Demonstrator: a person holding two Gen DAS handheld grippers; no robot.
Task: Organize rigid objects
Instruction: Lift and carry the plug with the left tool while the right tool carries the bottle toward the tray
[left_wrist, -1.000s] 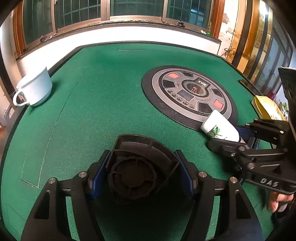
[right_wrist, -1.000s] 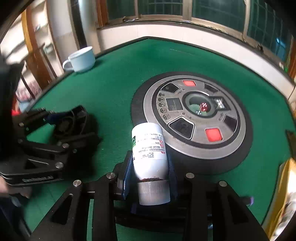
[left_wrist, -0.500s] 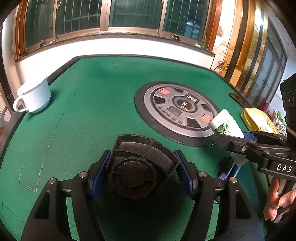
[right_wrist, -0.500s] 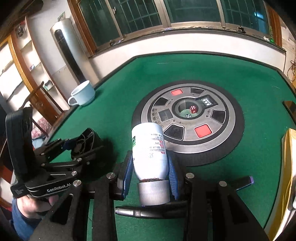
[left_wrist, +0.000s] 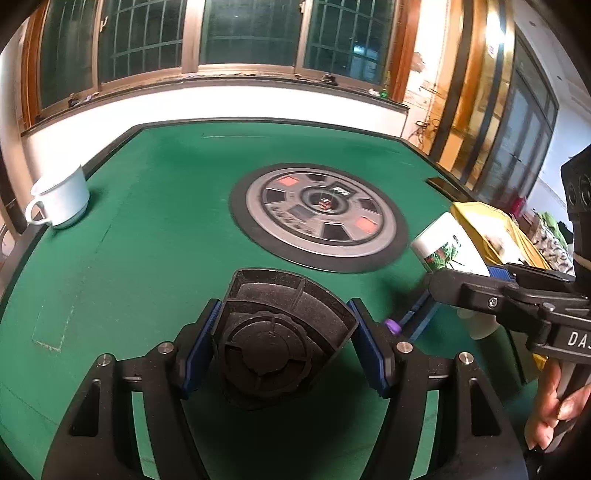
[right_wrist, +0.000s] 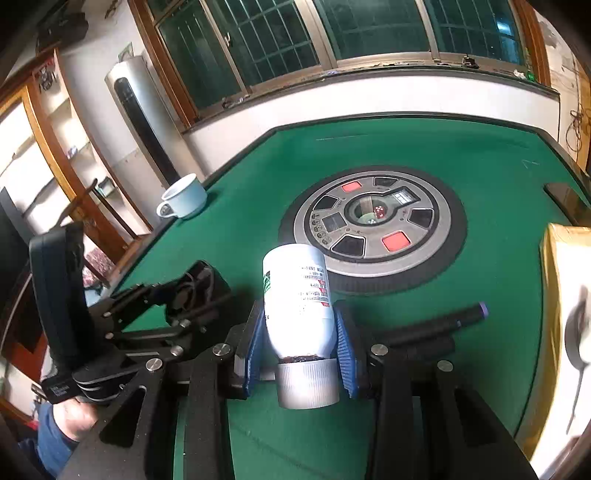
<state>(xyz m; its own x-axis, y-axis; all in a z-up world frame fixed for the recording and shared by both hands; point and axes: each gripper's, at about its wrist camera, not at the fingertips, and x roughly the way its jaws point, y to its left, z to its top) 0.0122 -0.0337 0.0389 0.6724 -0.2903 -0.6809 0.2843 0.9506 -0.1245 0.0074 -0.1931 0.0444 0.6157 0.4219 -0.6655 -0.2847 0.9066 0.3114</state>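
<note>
The green table (left_wrist: 155, 229) fills the room, with a round dial panel (left_wrist: 317, 218) sunk in its middle and a white mug (left_wrist: 61, 203) far off at the left edge. A yellow tray (left_wrist: 491, 229) sits at the right side — to my eye the likely place for things to go, though nothing here proves it.

Both hands are loaded. The left gripper (left_wrist: 284, 347) is clamped across a wide black fan-like part (left_wrist: 280, 332), blue pads pressed to its flanks, and the part looks carried clear of the felt. The right gripper (right_wrist: 301, 350) grips a white bottle (right_wrist: 295, 291) low on its body, just above the silver cap (right_wrist: 306, 384), with the cap toward the camera and the base pointing out over the table. A dark pen (right_wrist: 436, 325) with a purple tip lies on the felt just beside the right gripper.

To do this carry well, I would keep both loads high enough to pass over the pen and the tray's rim. The bottle is held near one end, so it may pivot in the pads — move it smoothly, no sudden wrist turns. The two grippers are near each other; I would send one to its spot first, so they do not knock. Set each thing down before the pads let go.
</note>
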